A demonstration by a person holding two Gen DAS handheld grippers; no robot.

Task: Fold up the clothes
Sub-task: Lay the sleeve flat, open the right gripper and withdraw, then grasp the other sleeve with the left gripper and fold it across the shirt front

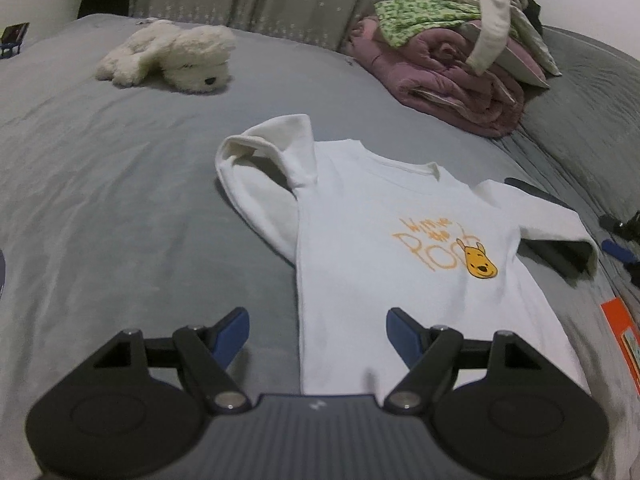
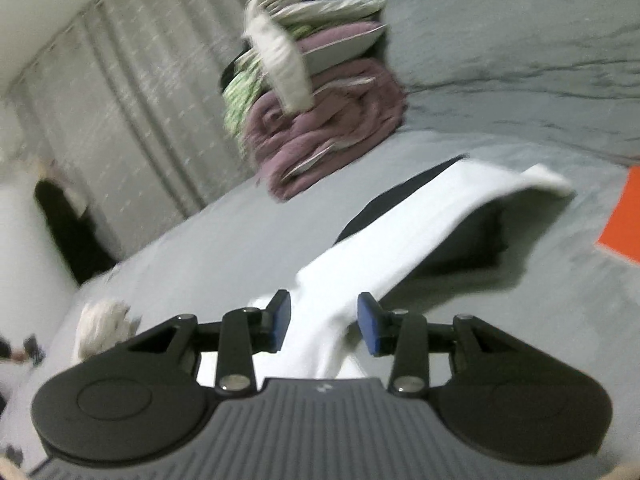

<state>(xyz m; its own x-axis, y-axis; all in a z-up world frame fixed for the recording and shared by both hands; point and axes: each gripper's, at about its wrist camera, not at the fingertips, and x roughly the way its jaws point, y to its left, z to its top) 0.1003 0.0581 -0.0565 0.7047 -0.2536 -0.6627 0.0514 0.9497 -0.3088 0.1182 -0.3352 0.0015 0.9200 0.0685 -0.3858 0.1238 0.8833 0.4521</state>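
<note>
A white long-sleeve shirt (image 1: 380, 248) with an orange Pooh print lies face up on the grey bed. Its left sleeve (image 1: 272, 152) is folded back on itself. My left gripper (image 1: 318, 334) is open, just above the shirt's lower left edge, holding nothing. In the right wrist view the right sleeve (image 2: 420, 220) runs away from my right gripper (image 2: 324, 324), which is open with the sleeve's cloth between its blue pads (image 2: 370, 330). The sleeve's far end is lifted off the bed.
A white plush dog (image 1: 176, 56) lies at the back left of the bed (image 1: 100, 200). A pile of folded pink, green and cream clothes (image 1: 452, 56) sits at the back right, also in the right wrist view (image 2: 320, 120). An orange object (image 1: 624, 336) lies at the right.
</note>
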